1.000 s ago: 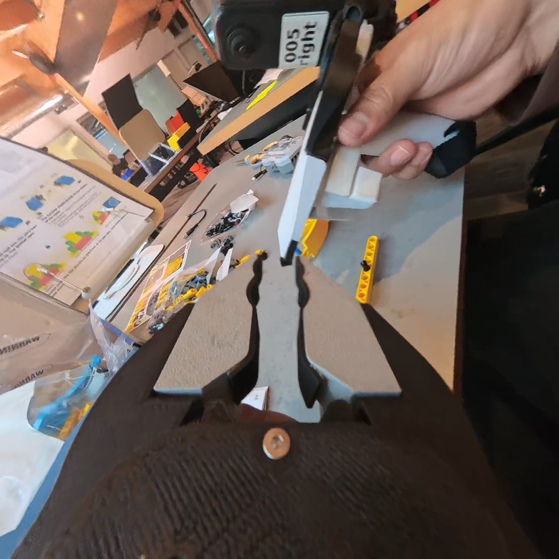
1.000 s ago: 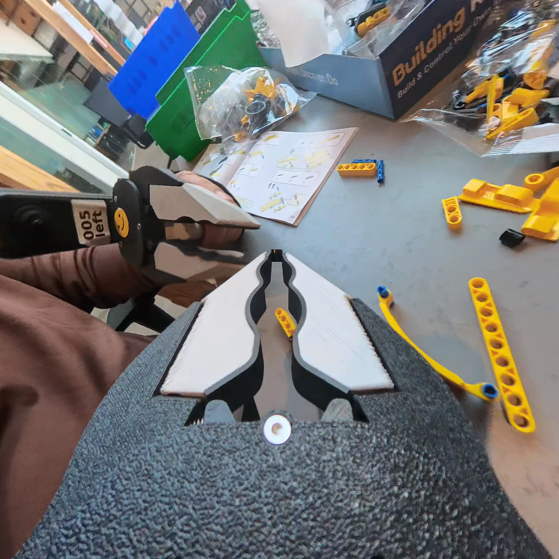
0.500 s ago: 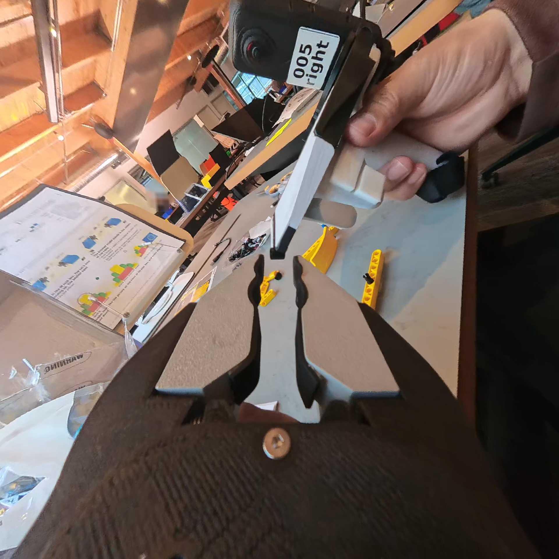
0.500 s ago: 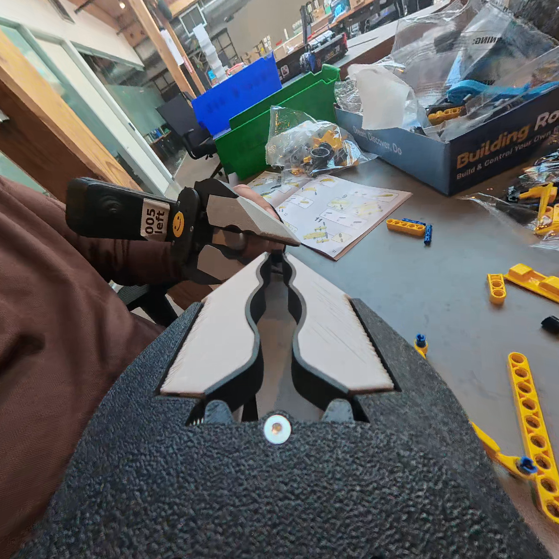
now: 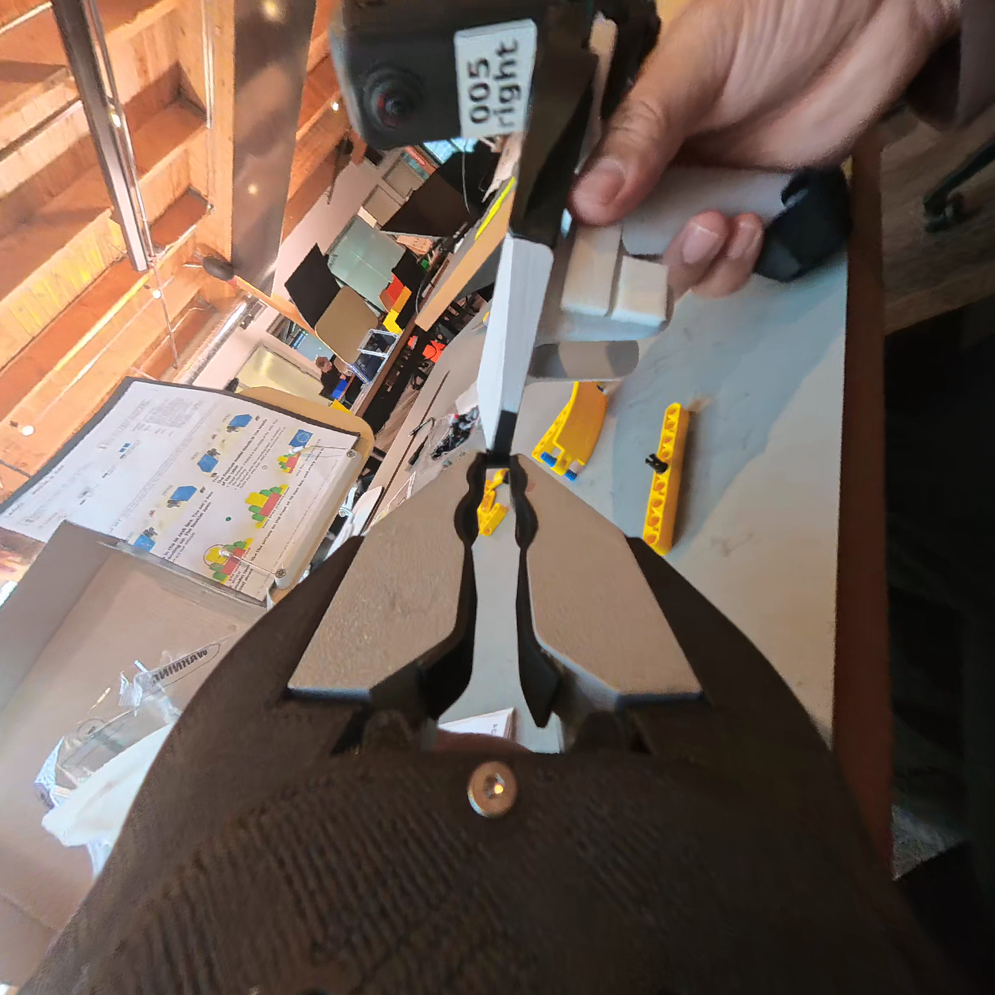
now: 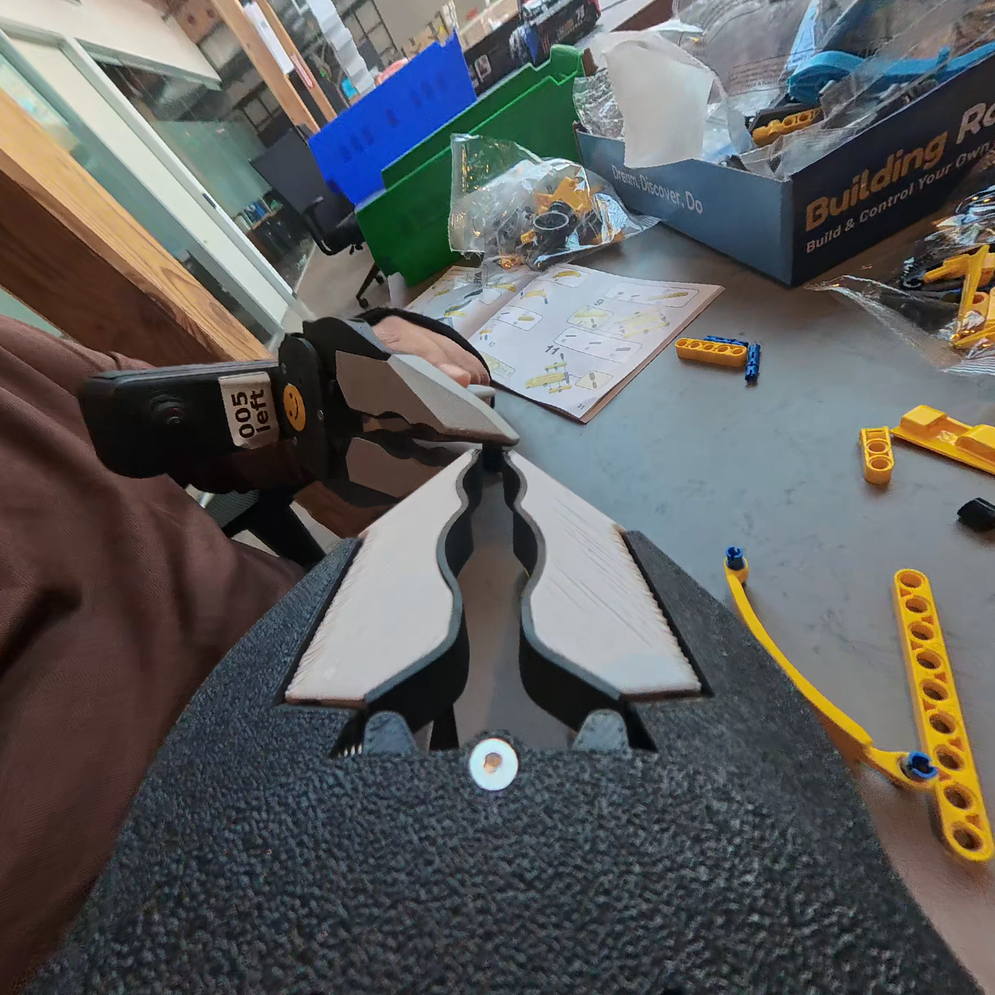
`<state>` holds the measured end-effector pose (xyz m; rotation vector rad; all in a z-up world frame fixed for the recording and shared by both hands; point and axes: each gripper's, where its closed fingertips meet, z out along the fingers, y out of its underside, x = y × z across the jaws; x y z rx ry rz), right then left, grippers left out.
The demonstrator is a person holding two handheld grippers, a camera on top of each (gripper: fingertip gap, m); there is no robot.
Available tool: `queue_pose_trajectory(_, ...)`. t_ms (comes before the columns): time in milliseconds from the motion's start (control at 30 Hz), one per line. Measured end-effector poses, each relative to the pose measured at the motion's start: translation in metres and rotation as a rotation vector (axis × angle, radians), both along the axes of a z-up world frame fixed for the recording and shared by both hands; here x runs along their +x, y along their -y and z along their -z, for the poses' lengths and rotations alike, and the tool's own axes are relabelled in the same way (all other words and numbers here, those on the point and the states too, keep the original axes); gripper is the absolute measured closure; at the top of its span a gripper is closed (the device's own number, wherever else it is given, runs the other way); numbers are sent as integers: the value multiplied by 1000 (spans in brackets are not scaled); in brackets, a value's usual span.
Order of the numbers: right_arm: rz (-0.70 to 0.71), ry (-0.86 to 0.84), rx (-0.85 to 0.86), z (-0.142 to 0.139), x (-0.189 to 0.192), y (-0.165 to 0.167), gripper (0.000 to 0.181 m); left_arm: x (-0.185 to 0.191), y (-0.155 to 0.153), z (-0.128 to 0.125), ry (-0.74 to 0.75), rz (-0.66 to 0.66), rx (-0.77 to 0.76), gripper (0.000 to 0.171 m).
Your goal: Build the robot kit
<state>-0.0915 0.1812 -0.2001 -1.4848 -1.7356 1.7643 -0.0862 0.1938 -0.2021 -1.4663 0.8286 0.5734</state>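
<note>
My left gripper [image 5: 498, 459] and my right gripper [image 6: 491, 457] meet tip to tip above the grey table [image 5: 754, 404]. The right gripper [image 5: 498, 446] comes down from above, held by a hand [image 5: 754, 107], and its tip sits between my left fingertips. Both jaws are almost shut on a small black piece [image 6: 490, 462], mostly hidden by the tips. In the right wrist view the left gripper [image 6: 500, 439] comes in from the left. A small yellow piece [image 5: 492, 506] lies on the table and shows through the gap between my left fingers.
A yellow beam [image 5: 665, 479] with a black pin and a yellow curved panel [image 5: 573, 431] lie near the table's right edge. An instruction booklet [image 6: 570, 334], a blue box [image 6: 754, 204], a parts bag [image 6: 538, 204], a long yellow beam [image 6: 937, 710] and loose yellow parts [image 6: 877, 455] lie ahead. Both grippers' tips are close together, under 4 cm apart.
Both grippers have lifted and drawn together until their tips meet. My left jaws have narrowed since half a second ago. The small yellow piece stayed on the table.
</note>
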Motion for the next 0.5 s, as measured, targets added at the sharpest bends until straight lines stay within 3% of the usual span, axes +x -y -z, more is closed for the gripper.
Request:
queue_pose_trajectory(167,-4,37,130,9,5,-1,175,5,-1,9,-164,-10,25,167)
queue_pose_trajectory(300,5,82,125,16,6,-3,175,5,-3,15,-214,-19,10,167)
queue_pose_trajectory(400,36,89,114,14,2,-5,175,0,-5,13,-188,-49,24,167)
queue_pose_trajectory(500,75,56,-47,-4,0,-11,176,-9,-4,-1,-77,-83,68,159)
